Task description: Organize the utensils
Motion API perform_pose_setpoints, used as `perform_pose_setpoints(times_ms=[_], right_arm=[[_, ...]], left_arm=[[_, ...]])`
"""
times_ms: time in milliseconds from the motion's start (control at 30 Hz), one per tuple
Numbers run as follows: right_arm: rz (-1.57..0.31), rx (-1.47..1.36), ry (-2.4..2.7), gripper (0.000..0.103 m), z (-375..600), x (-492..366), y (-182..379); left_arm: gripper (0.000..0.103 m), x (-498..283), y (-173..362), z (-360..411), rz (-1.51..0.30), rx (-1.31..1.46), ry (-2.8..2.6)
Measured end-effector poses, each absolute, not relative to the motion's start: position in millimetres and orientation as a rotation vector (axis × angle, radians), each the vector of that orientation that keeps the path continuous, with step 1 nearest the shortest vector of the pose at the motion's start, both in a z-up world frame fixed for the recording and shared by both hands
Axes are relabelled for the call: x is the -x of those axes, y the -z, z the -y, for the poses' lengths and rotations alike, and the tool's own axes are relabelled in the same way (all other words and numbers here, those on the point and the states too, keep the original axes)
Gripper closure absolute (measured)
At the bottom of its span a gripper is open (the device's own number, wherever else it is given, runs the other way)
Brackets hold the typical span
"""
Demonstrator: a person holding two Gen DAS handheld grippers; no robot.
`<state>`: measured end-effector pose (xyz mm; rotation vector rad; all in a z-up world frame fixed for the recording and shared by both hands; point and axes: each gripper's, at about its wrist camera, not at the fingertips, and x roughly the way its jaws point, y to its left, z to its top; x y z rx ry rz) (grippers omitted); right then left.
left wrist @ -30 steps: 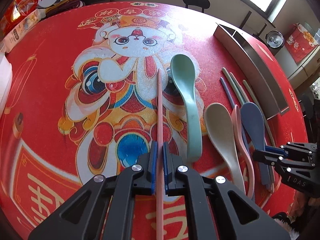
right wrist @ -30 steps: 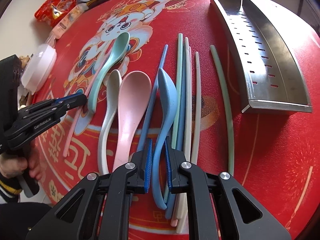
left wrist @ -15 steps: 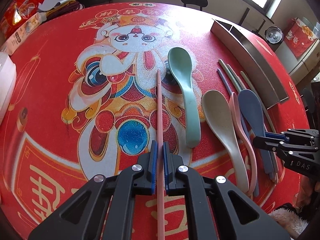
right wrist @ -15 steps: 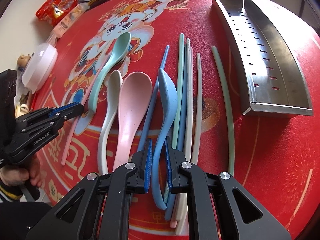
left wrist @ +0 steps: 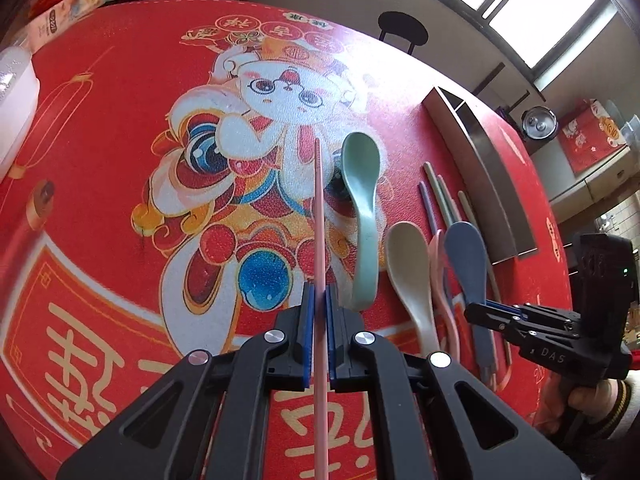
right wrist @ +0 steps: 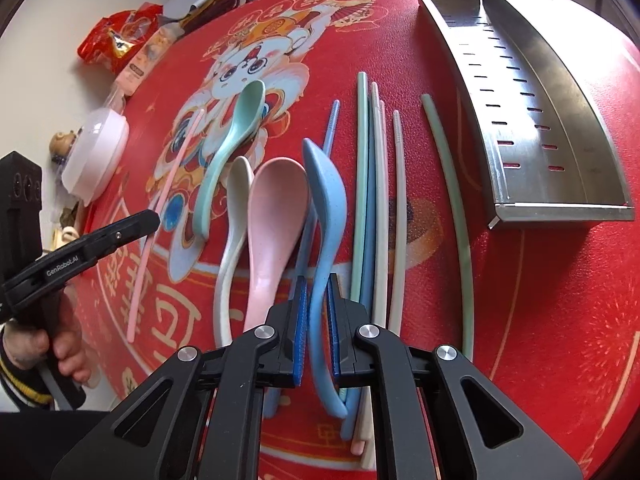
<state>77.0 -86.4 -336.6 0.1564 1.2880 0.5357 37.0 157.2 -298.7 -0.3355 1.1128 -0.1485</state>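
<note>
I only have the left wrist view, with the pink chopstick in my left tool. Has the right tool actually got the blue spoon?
Observer: Yes. The right tool has just closed its jaws on the handle of the blue spoon, with the pads pressing on both sides.
Operator: Is the metal tray empty? I see only its side.
Observer: It holds nothing. Its slotted floor is bare, and there is a divider near its far end.
Operator: Any chopstick lying off by itself?
Observer: One pale green chopstick lies alone between the chopstick bundle and the tray.

both wrist views look steeply down, close, sharing the spoons (left wrist: 416, 280).
</note>
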Motion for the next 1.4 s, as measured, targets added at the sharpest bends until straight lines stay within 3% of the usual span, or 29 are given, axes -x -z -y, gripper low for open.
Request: perform_pose_setpoints(times_ms=[600, 933, 1400], right_arm=[[-1.241, -0.366, -0.512, 0.096, 129.8, -85.5, 315.0], [-1.162, -0.447, -0.403, 0.096, 201.8, -126.1, 286.5], [-1.183, -0.455, -0.354, 0.096, 247.8, -173.9, 295.4]], left_arm=[[0.098, -57.0, 260.1, -124.9, -1.083, 0.389, 0.219], [0.098, -120.9, 244.4, -37.4, -1.038, 0.432, 0.323], [0.098, -222.9, 294.6, 47.2, -1.097, 0.546, 0.204]])
